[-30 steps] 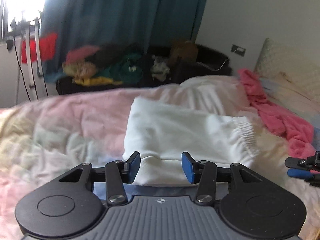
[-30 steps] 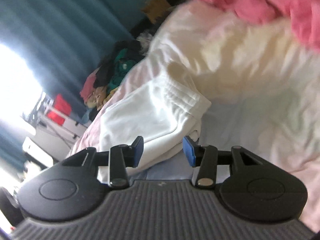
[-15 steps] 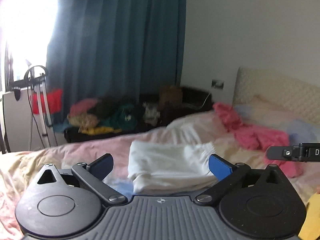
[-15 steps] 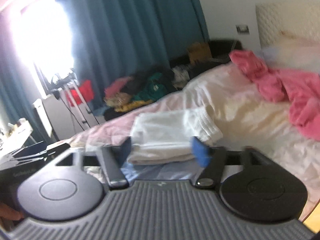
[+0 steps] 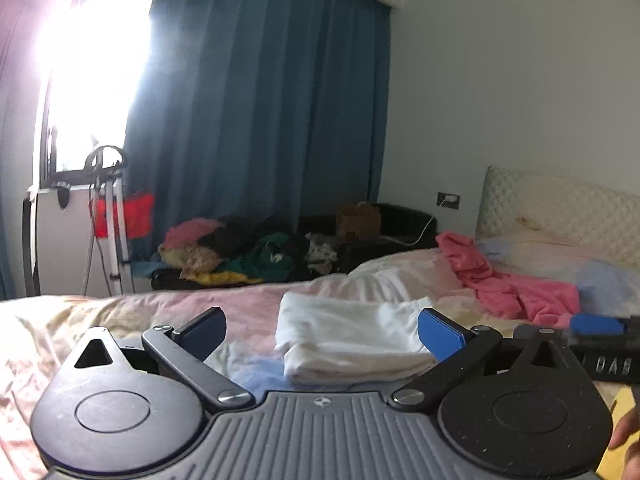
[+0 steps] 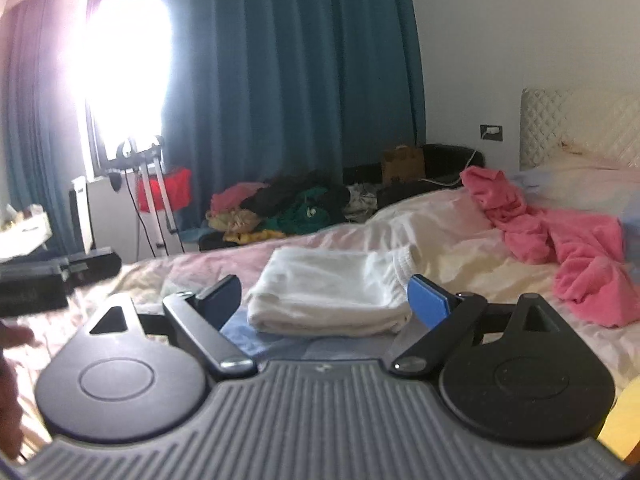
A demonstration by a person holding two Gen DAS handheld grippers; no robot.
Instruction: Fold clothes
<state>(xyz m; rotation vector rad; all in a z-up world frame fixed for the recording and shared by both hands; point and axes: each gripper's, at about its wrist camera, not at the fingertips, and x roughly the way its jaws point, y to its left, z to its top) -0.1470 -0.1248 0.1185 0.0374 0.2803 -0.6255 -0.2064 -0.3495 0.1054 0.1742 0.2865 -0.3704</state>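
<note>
We see a white garment [image 5: 352, 338] folded into a flat, layered rectangle on the pastel bedspread [image 5: 100, 320], its gathered elastic edge toward 3 o'clock. At 2 o'clock from it, well apart, a pink garment [image 6: 560, 240] lies crumpled and unfolded.

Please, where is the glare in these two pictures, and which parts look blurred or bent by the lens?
Left wrist view: the window is blown out white and washes over the curtain; the other gripper at the right edge is smeared. Right wrist view: the same window glare, soft focus throughout, and the wall edges bend toward the corners.
</note>
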